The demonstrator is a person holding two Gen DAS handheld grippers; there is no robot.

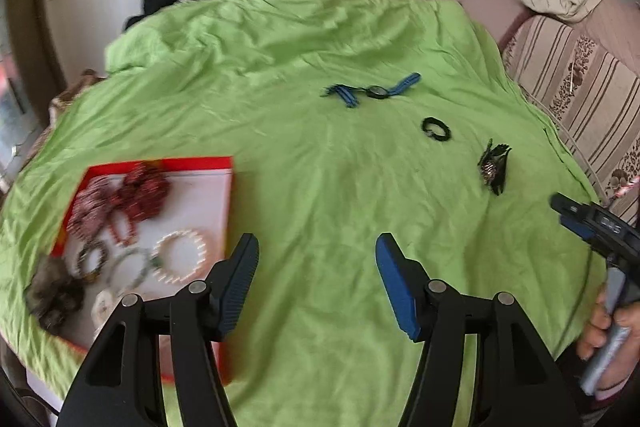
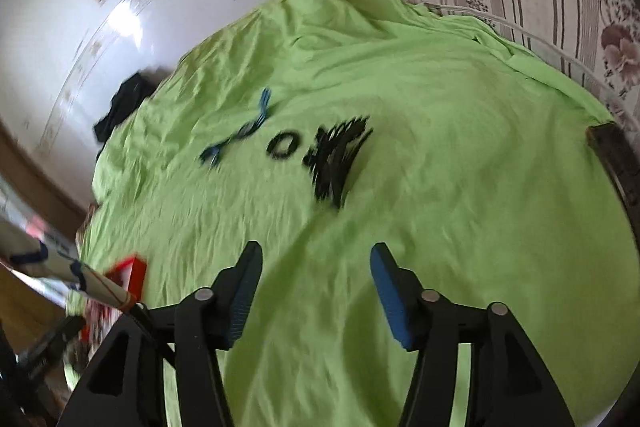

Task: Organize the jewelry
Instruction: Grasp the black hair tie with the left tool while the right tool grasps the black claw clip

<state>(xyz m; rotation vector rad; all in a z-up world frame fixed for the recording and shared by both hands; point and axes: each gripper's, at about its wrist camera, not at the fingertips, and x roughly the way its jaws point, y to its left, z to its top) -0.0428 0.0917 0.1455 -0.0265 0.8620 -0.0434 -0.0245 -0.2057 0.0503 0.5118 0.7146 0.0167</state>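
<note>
Over the green sheet (image 1: 320, 163), both hand-held grippers (image 1: 316, 259) (image 2: 316, 267) gape apart, empty; that spiky black clip (image 1: 494, 165) at right could snag fabric when grabbed.

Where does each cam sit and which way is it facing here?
Left wrist: on the left tool, angled down over the green cloth; red-edged tray of bracelets at left; own open fingers show, plus the right tool and a hand at right.
Right wrist: on the right tool, angled down across the green cloth toward the wall; own open fingers, tray corner at left.
Shared: blue watch, black ring, black hair clip.
</note>
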